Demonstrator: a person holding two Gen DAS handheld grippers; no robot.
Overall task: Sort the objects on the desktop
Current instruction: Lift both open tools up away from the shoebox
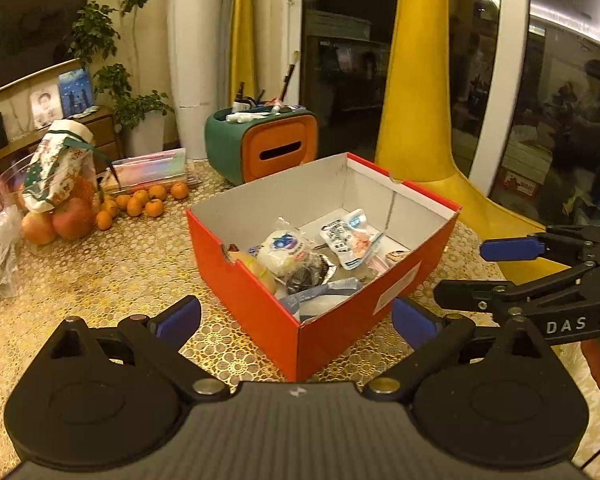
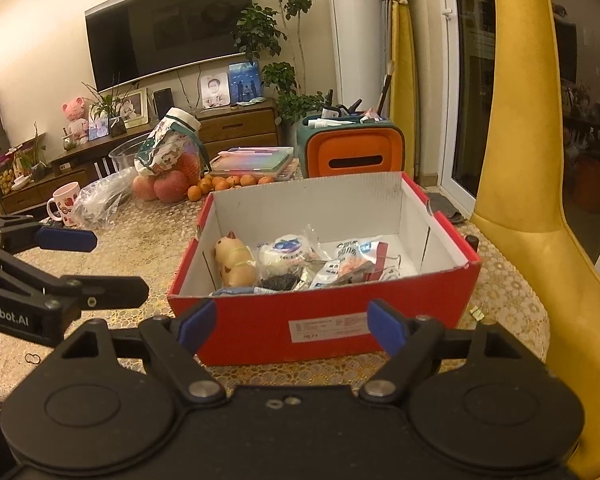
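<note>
A red cardboard box (image 1: 260, 194) (image 2: 308, 196) with a white inside stands on the gold patterned table. In it lie a yellow toy chick (image 2: 236, 262), a round white packet (image 1: 284, 250) (image 2: 286, 254), snack packets (image 1: 350, 238) (image 2: 352, 260) and other small items. My left gripper (image 1: 296, 320) (image 2: 100, 266) is open and holds nothing, just short of the box's near corner. My right gripper (image 2: 293, 324) (image 1: 480, 270) is also open and holds nothing, facing the box's labelled long side.
Behind the box stands a green and orange organiser (image 1: 268, 144) (image 2: 352, 148) holding pens and tubes. Apples and small oranges (image 1: 140, 202), a plastic bag (image 2: 98, 200) and a mug (image 2: 64, 204) lie at the left. A yellow chair (image 2: 516, 200) stands at the right. A small clip (image 2: 477, 312) lies on the table.
</note>
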